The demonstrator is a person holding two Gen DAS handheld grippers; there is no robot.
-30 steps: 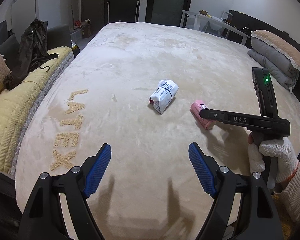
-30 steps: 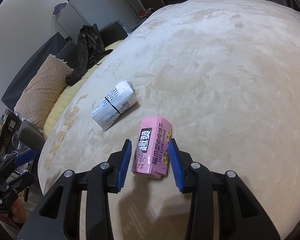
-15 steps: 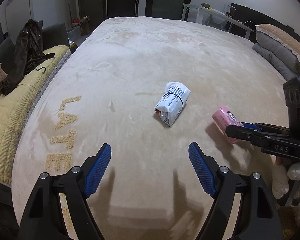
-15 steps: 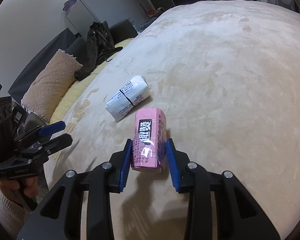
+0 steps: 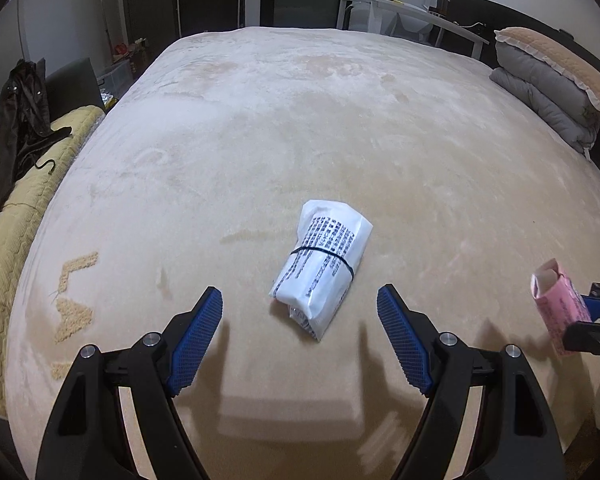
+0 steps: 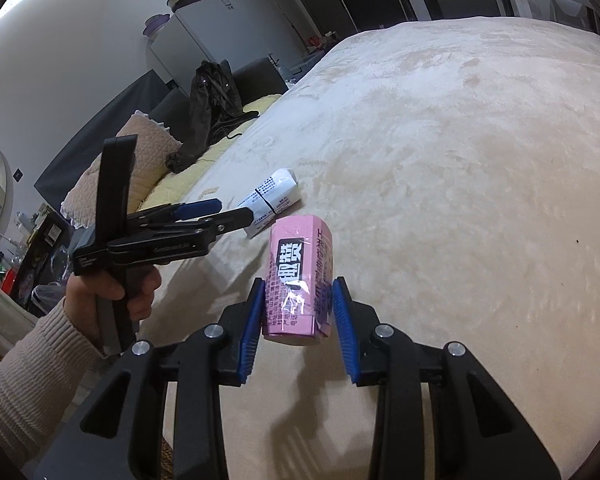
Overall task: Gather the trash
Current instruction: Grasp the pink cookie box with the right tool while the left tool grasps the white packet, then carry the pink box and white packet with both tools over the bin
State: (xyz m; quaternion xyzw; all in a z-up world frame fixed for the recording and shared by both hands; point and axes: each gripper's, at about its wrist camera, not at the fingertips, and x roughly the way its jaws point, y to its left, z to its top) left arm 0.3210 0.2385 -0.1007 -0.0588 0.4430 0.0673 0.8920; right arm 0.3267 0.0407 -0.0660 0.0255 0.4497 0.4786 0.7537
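Only the right wrist view shows the printed face of the pink box (image 6: 298,280) and both blue pads pressed against its long sides; the left wrist view catches just its torn, open end (image 5: 558,308) at the frame's right edge, with a dark piece of the right gripper behind it. The right gripper (image 6: 298,320) pinches the box, which appears lifted off the bed (image 6: 460,160), its long axis running forward along the fingers, tilted slightly.

The left gripper (image 5: 299,336) hangs low over the bed with its jaws spread wide, nothing between them. From the right wrist view it shows side-on (image 6: 228,212), held in a bare hand (image 6: 116,288) with a ribbed cream cuff, its fingers aimed at the white packet (image 6: 274,200).

The packet (image 5: 322,272) lies flat on the bed just ahead of the left fingertips, bound by a black band across its middle. Its long axis runs away from the camera, leaning slightly right.
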